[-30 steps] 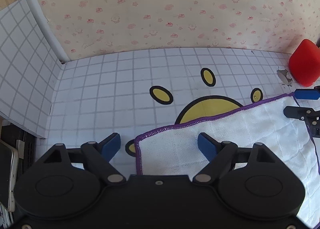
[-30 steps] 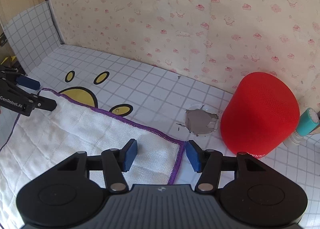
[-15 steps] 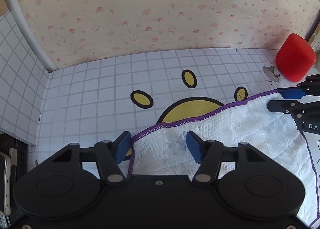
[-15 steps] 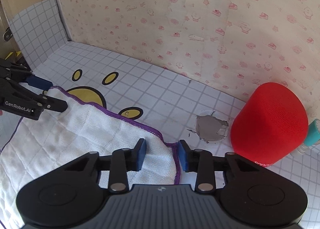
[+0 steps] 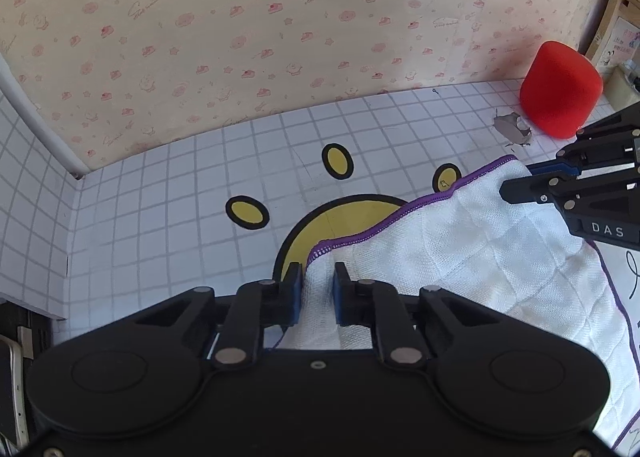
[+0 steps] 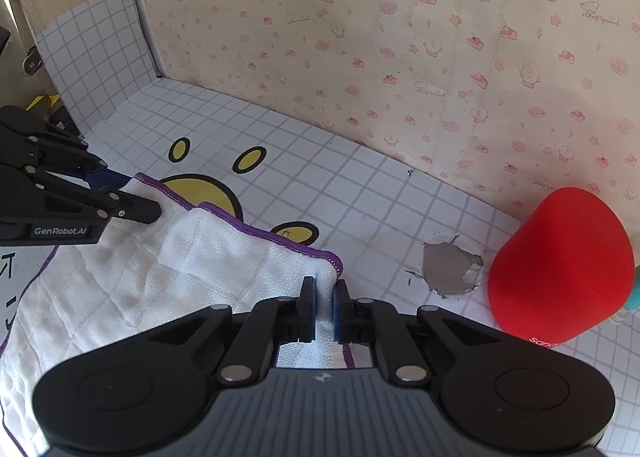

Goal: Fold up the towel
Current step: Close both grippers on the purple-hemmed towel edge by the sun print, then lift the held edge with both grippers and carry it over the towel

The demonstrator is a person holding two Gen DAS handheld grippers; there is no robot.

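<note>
A white towel (image 5: pixel 460 257) with purple stitched edging lies on the checked table cover. In the left wrist view my left gripper (image 5: pixel 317 277) has its jaws closing, and the towel's far left corner is bunched and pinched between the blue pads. In the right wrist view my right gripper (image 6: pixel 324 289) is shut on the far right corner of the towel (image 6: pixel 120 289), which puckers up between its pads. Each gripper shows in the other's view: the right gripper (image 5: pixel 516 181) at the right edge, the left gripper (image 6: pixel 136 193) at the left edge. The far hem sags between them.
A red fabric-covered speaker (image 6: pixel 560 261) stands at the back right, close to my right gripper, also seen as the speaker (image 5: pixel 560 89). A torn grey patch (image 6: pixel 448 269) breaks the table cover (image 5: pixel 160 217) beside it. A patterned wall (image 5: pixel 280 37) rises behind, a tiled side panel at the left.
Both grippers went from open around the towel's far corners to closed on them. The corners now bunch between the pads and the far hem has lifted and rippled.
</note>
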